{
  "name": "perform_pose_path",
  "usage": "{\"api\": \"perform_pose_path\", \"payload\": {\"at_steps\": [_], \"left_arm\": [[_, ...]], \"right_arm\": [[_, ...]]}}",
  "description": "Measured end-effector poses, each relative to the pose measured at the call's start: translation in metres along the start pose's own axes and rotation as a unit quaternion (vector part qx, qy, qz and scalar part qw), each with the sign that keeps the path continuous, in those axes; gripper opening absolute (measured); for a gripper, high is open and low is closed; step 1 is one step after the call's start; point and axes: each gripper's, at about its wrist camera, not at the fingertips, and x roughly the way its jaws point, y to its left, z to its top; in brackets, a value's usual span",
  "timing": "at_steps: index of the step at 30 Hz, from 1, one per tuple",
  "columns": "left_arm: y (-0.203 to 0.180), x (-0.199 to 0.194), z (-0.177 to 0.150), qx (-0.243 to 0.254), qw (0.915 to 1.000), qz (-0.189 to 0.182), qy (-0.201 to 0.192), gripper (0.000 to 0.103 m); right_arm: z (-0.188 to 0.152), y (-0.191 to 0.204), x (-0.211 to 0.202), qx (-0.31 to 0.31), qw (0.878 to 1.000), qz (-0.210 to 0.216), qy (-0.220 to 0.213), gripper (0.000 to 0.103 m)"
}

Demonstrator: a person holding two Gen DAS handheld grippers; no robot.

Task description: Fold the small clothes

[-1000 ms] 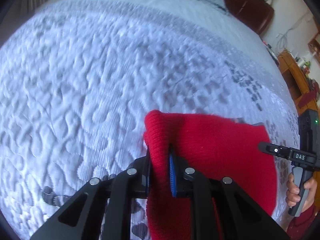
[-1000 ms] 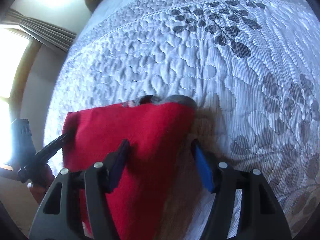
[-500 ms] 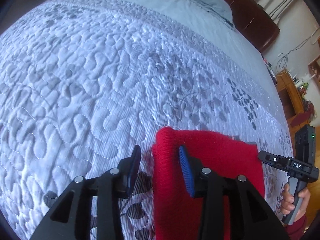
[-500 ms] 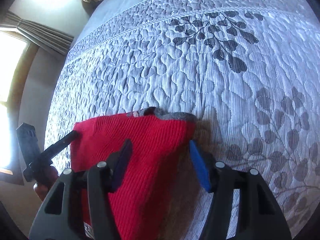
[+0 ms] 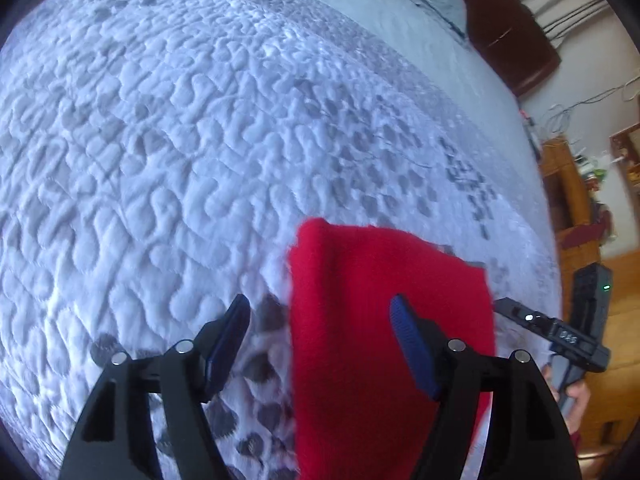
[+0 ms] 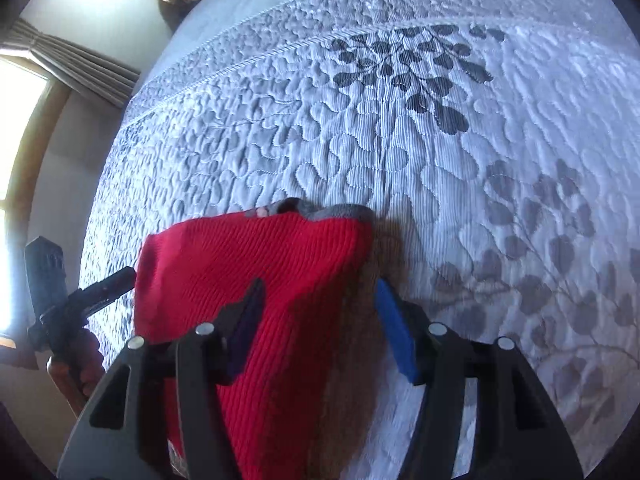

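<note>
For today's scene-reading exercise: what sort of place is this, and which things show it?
Most likely a bedroom: a quilted bedspread covers a bed with a dark headboard, and curtains hang beside a bright window.

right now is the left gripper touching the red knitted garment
Apart: the left wrist view shows the left gripper open, having just opened, both pads clear of the red knitted garment.

bed [image 5: 200, 140]: white quilted leaf-pattern cover; on it: folded red knit garment [image 5: 380, 300]

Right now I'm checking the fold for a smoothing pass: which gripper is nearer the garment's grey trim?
Right. The right gripper straddles the red garment's edge just below the grey trim; the left gripper, jaws just opened, sits at the opposite edge.
</note>
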Motion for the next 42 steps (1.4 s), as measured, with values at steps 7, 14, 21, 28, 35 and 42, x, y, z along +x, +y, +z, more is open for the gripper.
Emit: {"api": "perform_pose_path", "payload": {"at_steps": [7, 14, 21, 28, 35, 42], "left_arm": [[0.005, 0.011, -0.037, 0.026, 0.9981, 0.005, 0.055, 0.077], [-0.003, 0.016, -0.044, 0.024, 0.9929, -0.096, 0.066, 0.077], [-0.012, 0.037, -0.047, 0.037, 0.9927, -0.083, 0.079, 0.082], [-0.005, 0.048, -0.041, 0.015, 0.9834, -0.161, 0.082, 0.089], [-0.023, 0.050, -0.046, 0.048, 0.9906, -0.103, 0.076, 0.065], [-0.004, 0.048, -0.045, 0.004, 0.9890, -0.131, 0.068, 0.035]], "right_arm": [[-0.044, 0.004, -0.001, 0.009, 0.999, 0.041, 0.025, 0.066], [-0.063, 0.004, 0.009, 0.001, 0.998, 0.047, 0.032, 0.070], [-0.054, 0.010, 0.021, -0.002, 0.998, 0.055, 0.038, 0.070], [-0.052, 0.001, 0.040, 0.036, 0.992, 0.107, 0.048, 0.071], [-0.053, 0.007, 0.036, 0.020, 0.994, 0.092, 0.047, 0.070], [-0.053, 0.013, 0.034, 0.008, 0.996, 0.081, 0.037, 0.042]]}}
